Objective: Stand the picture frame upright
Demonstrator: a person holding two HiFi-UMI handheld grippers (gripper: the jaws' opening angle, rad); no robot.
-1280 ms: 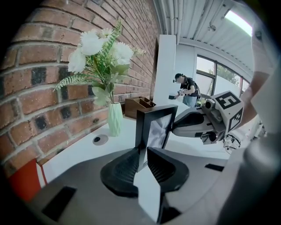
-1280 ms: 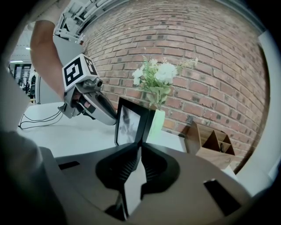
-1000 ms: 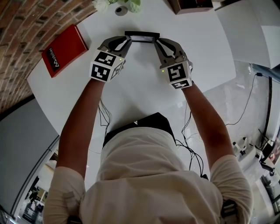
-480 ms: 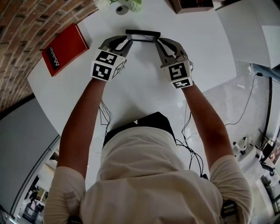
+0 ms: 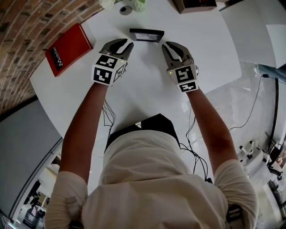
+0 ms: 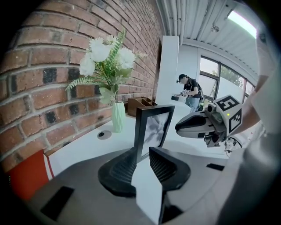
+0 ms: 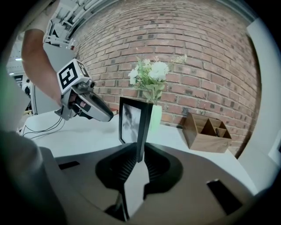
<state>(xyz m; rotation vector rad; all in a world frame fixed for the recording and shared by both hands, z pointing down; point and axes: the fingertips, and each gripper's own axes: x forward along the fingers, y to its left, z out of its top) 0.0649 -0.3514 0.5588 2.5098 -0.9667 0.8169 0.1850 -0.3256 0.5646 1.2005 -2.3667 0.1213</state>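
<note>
As the frame (image 5: pixel 146 35) stands upright at twelve o'clock, task apparently done, the left gripper (image 5: pixel 121 45), jaws just opening, and the right gripper (image 5: pixel 172 46) are spread and empty.

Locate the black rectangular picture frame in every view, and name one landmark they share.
Head view: the black rectangular picture frame stands at top centre.
Left gripper view: centre, upright, its front showing.
Right gripper view: centre, upright, nearly edge-on.
Shared landmark: the white flowers behind it.

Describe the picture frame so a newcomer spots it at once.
Start at the white table by the brick wall. Near its far edge, before the flower vase, stands the picture frame: thin, black-rimmed, upright, unlike the flat red book or wooden organiser.
</note>
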